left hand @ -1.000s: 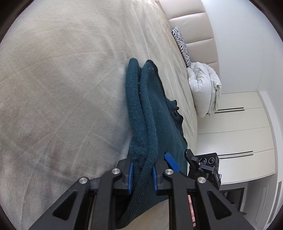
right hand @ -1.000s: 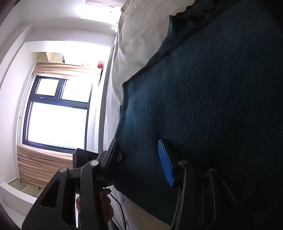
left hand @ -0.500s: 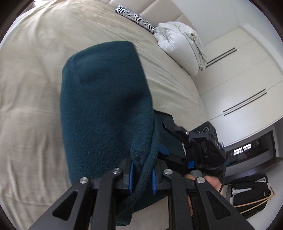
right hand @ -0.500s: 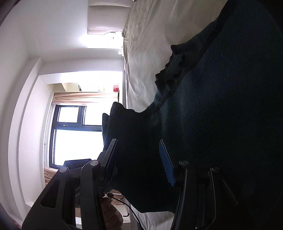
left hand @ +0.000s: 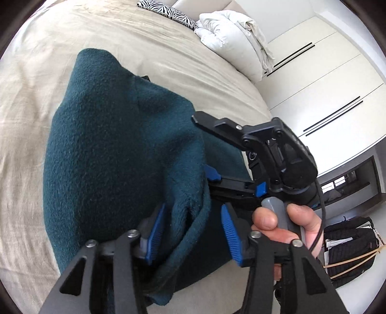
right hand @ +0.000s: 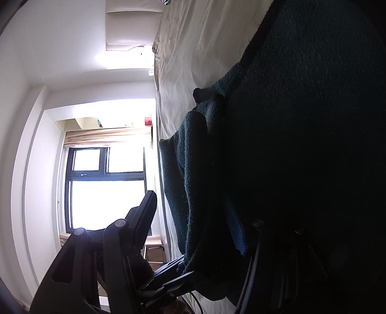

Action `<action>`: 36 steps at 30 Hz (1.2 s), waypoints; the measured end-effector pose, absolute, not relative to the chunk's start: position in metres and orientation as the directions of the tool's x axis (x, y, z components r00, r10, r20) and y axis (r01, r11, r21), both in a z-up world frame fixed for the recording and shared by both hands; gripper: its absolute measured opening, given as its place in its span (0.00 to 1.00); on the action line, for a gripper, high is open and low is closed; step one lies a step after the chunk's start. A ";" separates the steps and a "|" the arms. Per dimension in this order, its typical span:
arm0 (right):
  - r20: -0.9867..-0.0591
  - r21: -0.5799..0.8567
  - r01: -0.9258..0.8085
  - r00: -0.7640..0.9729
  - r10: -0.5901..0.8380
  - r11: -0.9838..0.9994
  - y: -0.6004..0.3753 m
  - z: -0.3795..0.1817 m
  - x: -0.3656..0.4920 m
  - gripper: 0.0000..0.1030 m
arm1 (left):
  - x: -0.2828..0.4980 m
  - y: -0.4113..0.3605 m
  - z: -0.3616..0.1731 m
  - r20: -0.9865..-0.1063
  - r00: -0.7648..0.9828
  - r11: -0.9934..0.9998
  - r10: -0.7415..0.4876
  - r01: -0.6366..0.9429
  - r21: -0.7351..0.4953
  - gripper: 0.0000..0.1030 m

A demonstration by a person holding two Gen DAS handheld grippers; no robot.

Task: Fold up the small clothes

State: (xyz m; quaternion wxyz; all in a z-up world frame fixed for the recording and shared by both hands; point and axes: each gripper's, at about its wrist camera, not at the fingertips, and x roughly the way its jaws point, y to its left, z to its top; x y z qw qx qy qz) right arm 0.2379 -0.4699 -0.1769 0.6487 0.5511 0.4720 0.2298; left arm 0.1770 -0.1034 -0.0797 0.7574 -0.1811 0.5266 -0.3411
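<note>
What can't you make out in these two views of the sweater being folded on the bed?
- Left wrist view: the teal sweater covers its own lower layers; its near hem is cut off behind the opening left gripper.
- Right wrist view: the sweater is deep in shadow, hiding the far finger of the opening right gripper.
- Right wrist view: outside the window is overexposed.

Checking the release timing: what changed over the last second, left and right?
The left gripper carried the dark teal knit edge across, laying it over the rest, and its jaws are now opening, with the fold loose between the pads. The right gripper came in close beside it, jaws opening too, with knit between them. The beige bed cover, white duvet and zebra pillow stayed put.
</note>
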 end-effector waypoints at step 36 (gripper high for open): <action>-0.724 0.681 0.267 0.386 0.572 0.682 -0.543 -0.122 0.224 0.10 | 0.142 -0.085 -0.045 -0.633 0.242 0.669 -0.735 0.411 -0.619 0.62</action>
